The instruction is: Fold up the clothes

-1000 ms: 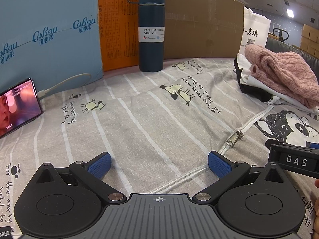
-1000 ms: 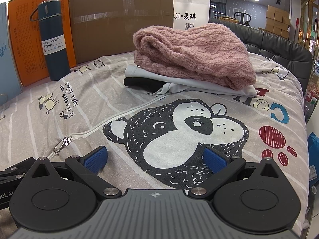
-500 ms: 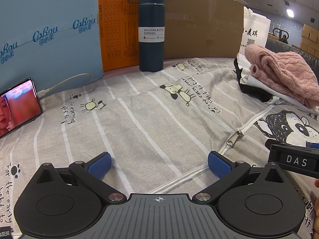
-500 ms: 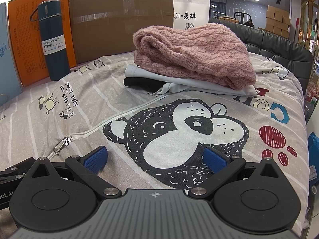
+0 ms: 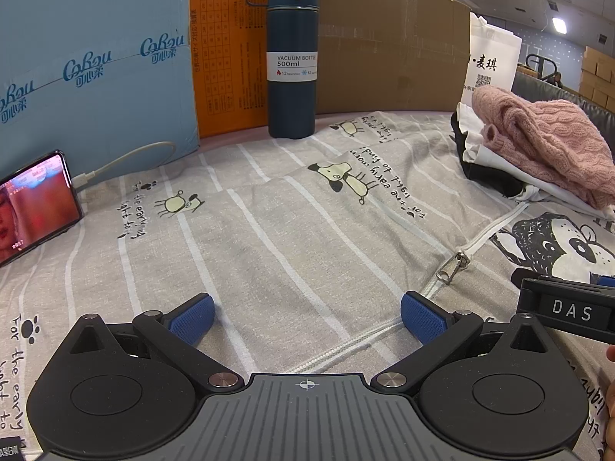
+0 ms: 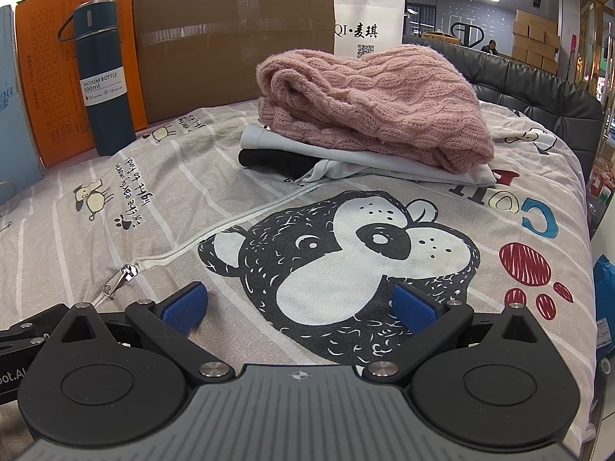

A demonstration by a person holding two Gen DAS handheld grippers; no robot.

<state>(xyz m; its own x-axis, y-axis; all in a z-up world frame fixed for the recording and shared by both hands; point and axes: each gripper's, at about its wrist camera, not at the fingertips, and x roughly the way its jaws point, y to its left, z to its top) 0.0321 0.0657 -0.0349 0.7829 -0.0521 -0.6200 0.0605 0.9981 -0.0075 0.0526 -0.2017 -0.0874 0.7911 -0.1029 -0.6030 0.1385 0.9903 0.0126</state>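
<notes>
One upright bottle [image 5: 293, 53], shut, contents unseen

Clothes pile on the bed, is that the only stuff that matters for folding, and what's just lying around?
Part of the job:
pink knit sweater
white garment under it
black garment at the bottom
left gripper and right gripper, both open and empty

Just lying about:
vacuum bottle
phone with its cable
cardboard box
white bag
</notes>
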